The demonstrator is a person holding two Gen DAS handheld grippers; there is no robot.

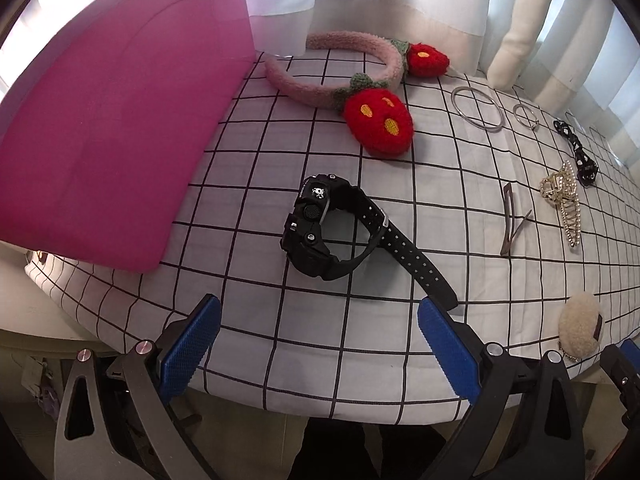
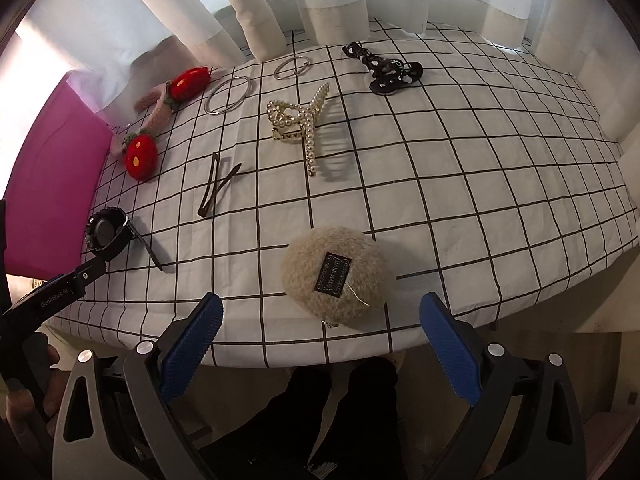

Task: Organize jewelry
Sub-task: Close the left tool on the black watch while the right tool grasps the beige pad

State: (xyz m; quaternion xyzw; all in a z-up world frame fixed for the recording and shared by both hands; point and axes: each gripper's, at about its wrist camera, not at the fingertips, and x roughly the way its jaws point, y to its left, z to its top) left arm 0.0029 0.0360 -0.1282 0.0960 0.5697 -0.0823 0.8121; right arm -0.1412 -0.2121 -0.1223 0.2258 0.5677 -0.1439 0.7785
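From the left wrist camera, I have my left gripper (image 1: 318, 344) spread wide and empty above the near edge of the checked cloth (image 1: 248, 184). The black watch (image 1: 320, 228) lies on its side straight ahead at twelve o'clock, its strap tail running down toward my right-hand pad at about four o'clock and stopping just beside it. A magenta board (image 1: 112, 128) fills the ten o'clock side. Beyond the watch sit the strawberry headband (image 1: 360, 80), two silver bangles (image 1: 478, 109) and, toward two o'clock, a brown hair clip (image 1: 512, 224), a pearl claw clip (image 1: 564, 204) and a black spotted scrunchie (image 1: 580, 152).

I judge nothing is picked yet; this is the approach. The next move calls for closing in on the watch and pinching across its case or strap.

From the right wrist camera, my right gripper (image 2: 320, 344) is likewise released and holds nothing. The beige fluffy hair clip (image 2: 338, 276) lies directly ahead at twelve o'clock, close to the cloth's near edge.

I see no tray or box for sorting, so the destination is unclear. The fluffy clip's label is too small to read, and its underside clasp is hidden. The magenta board is cut off at the frame edge.
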